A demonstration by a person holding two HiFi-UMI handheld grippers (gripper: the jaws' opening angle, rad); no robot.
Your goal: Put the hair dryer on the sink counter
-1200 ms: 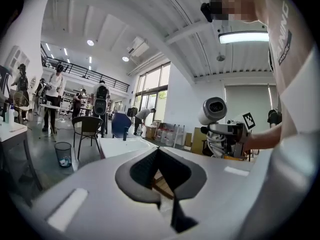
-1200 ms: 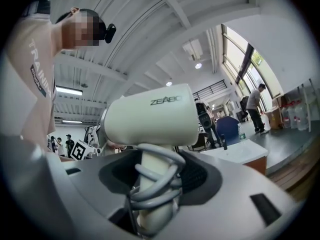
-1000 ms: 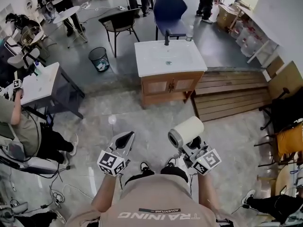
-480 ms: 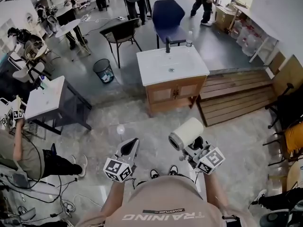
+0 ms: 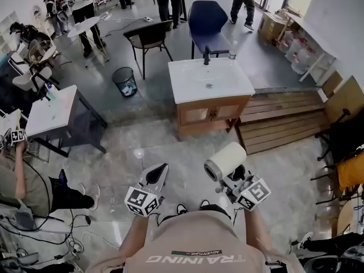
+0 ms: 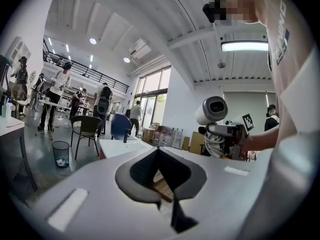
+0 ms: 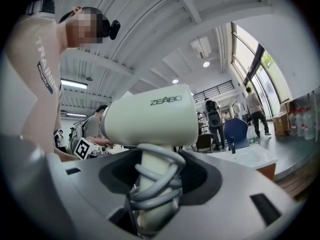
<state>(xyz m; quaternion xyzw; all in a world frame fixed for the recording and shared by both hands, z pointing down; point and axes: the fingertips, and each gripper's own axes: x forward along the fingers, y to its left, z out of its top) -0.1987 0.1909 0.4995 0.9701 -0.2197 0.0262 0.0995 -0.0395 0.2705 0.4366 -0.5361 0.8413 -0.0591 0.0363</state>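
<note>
One white hair dryer stands handle-down in the right claw, its barrel lying crosswise on top. The barrel's long axis slants from near-left to far-right, and one round end faces the left claw. It is held over the grey mottled floor, well apart from the white sink counter, which sits bare on a wooden cabinet with a dark faucet at its far edge. A wooden platform lies beside the cabinet, with a black chair, a blue chair and a mesh bin beyond. The right claw's jaws are clamped on the cord-wrapped handle. The left claw's jaws meet at the tips, holding nothing.
</note>
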